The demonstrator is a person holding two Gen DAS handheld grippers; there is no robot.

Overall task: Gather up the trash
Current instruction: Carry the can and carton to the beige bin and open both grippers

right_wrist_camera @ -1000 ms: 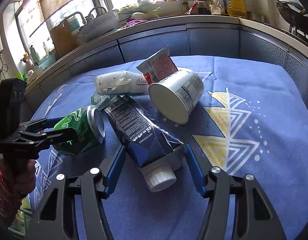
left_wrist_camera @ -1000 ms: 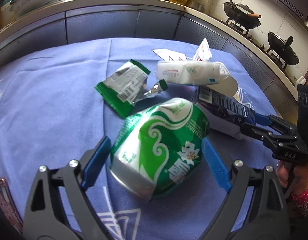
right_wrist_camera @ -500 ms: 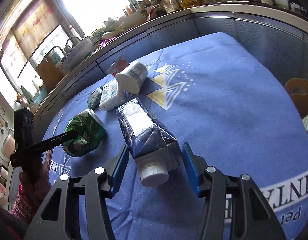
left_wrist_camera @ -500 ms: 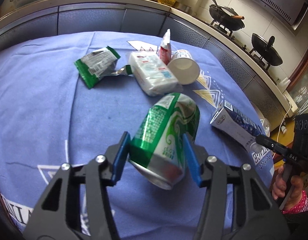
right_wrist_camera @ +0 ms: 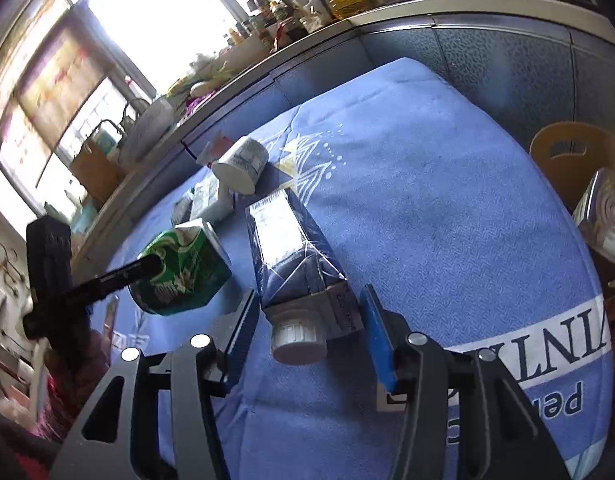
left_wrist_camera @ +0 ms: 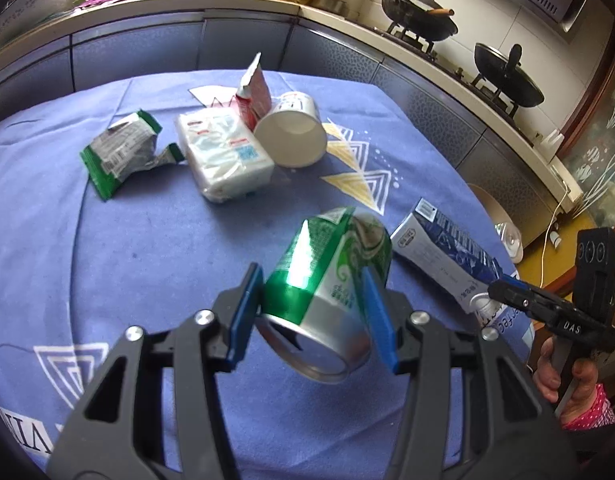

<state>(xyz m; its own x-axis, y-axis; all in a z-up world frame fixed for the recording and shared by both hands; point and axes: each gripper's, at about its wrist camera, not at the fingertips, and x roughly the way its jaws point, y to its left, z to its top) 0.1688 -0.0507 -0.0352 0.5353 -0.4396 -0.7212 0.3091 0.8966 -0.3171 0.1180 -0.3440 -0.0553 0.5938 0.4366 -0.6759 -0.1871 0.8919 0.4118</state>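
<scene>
Trash is being carried off the worktop in both tools. The left tool is pinching the dented green can across its body, clear of the blue cloth, open end facing the camera; no contents are visible inside it. The right tool is pinching the dark blue carton at its capped end, white cap screwed on, so contents cannot be judged. Both loads are looking crush-prone and slippery; steady, moderate pressure and level carrying are advisable, keeping the can's opening upward against drips. Remaining on the worktop are the white paper cup lying on its side, apparently empty, the green wrapper, the tissue pack and the red sachet. No bin is showing in either view.
</scene>
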